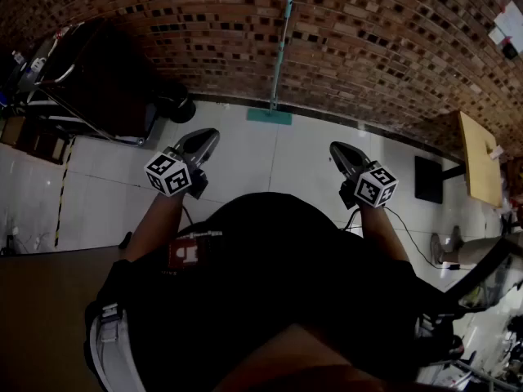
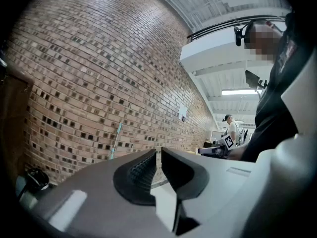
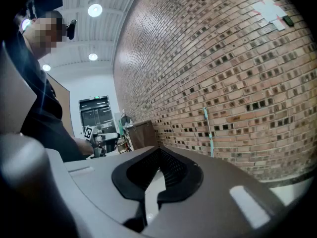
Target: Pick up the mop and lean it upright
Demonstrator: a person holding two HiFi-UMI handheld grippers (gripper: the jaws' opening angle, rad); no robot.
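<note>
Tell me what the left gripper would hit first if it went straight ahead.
The left gripper would likely meet the wall, close beside the mop; nothing shows in between, though depth is unclear.

Head cam sat high and looked steeply down over the person's chest (image 1: 270, 251) at the floor (image 1: 245, 158) and the brick wall (image 1: 368, 39) ahead. The cams on the left gripper (image 1: 208, 135) and right gripper (image 1: 337, 148) rode low, right behind their own jaws, facing that wall about level. All three shared the wall and the faraway mop (image 1: 280, 55); each gripper cam also caught the other gripper.
</note>
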